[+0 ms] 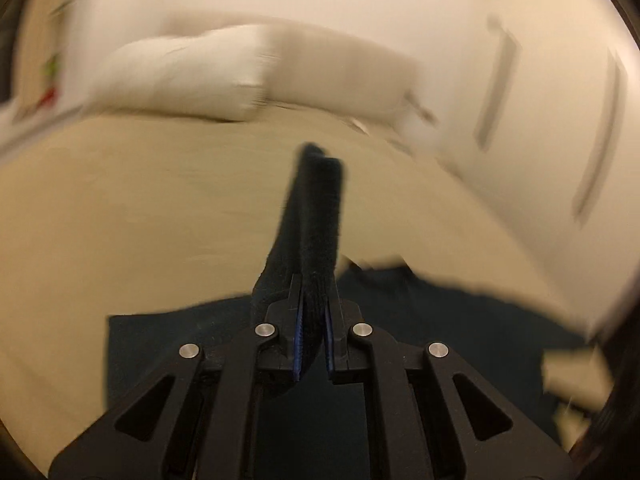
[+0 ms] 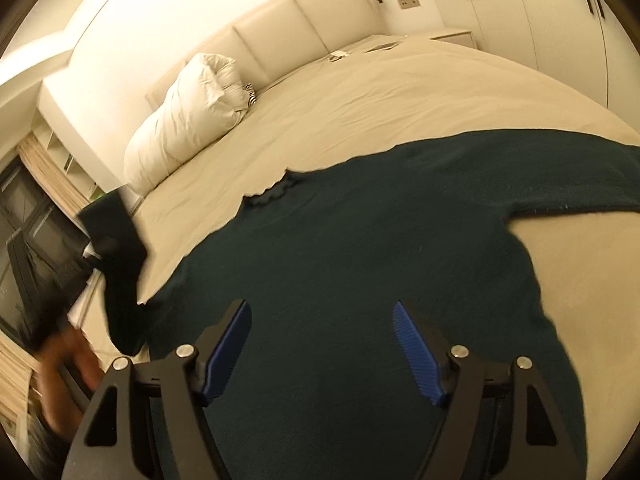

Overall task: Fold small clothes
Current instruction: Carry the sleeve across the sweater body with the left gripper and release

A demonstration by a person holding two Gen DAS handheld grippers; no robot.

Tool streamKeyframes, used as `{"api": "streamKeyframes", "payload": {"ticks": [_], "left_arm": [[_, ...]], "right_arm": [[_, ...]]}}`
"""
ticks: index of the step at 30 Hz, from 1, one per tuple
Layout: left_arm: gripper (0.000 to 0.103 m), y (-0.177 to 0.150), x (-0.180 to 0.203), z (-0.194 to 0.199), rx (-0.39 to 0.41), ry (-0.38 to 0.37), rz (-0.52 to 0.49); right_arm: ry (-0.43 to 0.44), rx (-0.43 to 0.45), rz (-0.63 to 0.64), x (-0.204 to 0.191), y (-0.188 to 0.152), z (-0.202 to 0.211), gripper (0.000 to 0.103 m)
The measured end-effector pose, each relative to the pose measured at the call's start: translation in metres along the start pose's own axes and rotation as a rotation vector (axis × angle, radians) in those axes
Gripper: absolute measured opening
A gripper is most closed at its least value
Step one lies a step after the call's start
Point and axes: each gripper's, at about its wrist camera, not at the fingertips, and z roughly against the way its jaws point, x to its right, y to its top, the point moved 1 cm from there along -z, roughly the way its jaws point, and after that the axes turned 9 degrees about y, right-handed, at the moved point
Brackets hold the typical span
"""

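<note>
- We see one dark green sweater [image 2: 360, 248] spread flat across the near part of a cream-sheeted bed [image 2: 400, 92], its collar toward the far side and one sleeve running off to the right.
- The left gripper [image 1: 312, 316] has its fingers pressed together on a strip of the sweater's dark knit, which stands up from between the blue pads and rises away from the camera; the rest of the garment lies on the bed below and to either side of the fingers.
- In the right wrist view the same pinched strip appears lifted at the sweater's left edge, with a blurred hand [image 2: 68, 364] just below it.
- The right gripper [image 2: 322, 348] hovers over the sweater's body with its fingers spread wide; the knit fills the gap between them, but we see neither pad pressing on it.
- We count two grippers, each with two blue-padded fingers, one sweater, and one white pillow [image 2: 192, 116] against the padded headboard [image 2: 280, 24] at the far left.
- The left wrist view is heavily smeared, so the far side of the room there is unclear to us.
</note>
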Motion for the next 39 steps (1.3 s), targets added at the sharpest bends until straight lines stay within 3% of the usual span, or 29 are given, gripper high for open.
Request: {"api": "streamKeyframes", "payload": {"ticks": [2, 4, 9, 11, 14, 17, 20, 24, 27, 32, 35, 37, 39], "left_arm": [[0.007, -0.031, 0.050, -0.021, -0.023, 0.017, -0.192], [0.007, -0.058, 0.070, -0.039, -0.061, 0.027, -0.278], [0.007, -0.077, 0.062, -0.050, -0.047, 0.057, -0.323], [0.007, -0.078, 0.071, -0.049, -0.024, 0.079, -0.321], [0.007, -0.094, 0.075, -0.035, 0.032, 0.117, -0.346], [0.007, -0.104, 0.080, -0.028, 0.059, 0.122, -0.396], [0.007, -0.112, 0.082, -0.032, 0.074, 0.129, -0.453], [0.007, -0.118, 0.081, -0.035, 0.076, 0.133, -0.462], [0.007, -0.124, 0.079, -0.036, 0.067, 0.127, -0.461], [0.007, -0.131, 0.082, -0.030, 0.065, 0.128, -0.482], [0.007, -0.135, 0.085, -0.020, 0.066, 0.128, -0.483], [0.007, -0.135, 0.085, -0.018, 0.062, 0.129, -0.482], [0.007, -0.134, 0.083, -0.018, 0.051, 0.128, -0.469]], "right_arm": [[0.025, -0.031, -0.016, 0.007, 0.013, -0.012, 0.076], [0.080, -0.093, -0.034, 0.013, 0.026, -0.031, 0.076], [0.239, -0.218, -0.094, 0.010, 0.050, -0.084, 0.076], [0.263, -0.273, -0.135, 0.004, 0.051, -0.108, 0.076], [0.411, -0.420, -0.269, -0.005, 0.041, -0.145, 0.076], [0.475, -0.511, -0.419, -0.002, 0.028, -0.169, 0.076], [0.515, -0.514, -0.513, 0.007, 0.024, -0.178, 0.076], [0.602, -0.454, -0.618, 0.024, 0.027, -0.163, 0.077], [0.589, -0.410, -0.633, 0.035, 0.027, -0.154, 0.078], [0.568, -0.472, -0.569, 0.017, 0.028, -0.161, 0.077], [0.548, -0.491, -0.490, 0.006, 0.030, -0.173, 0.059], [0.522, -0.512, -0.426, -0.003, 0.034, -0.184, 0.026], [0.460, -0.514, -0.329, -0.011, 0.040, -0.189, 0.012]]}}
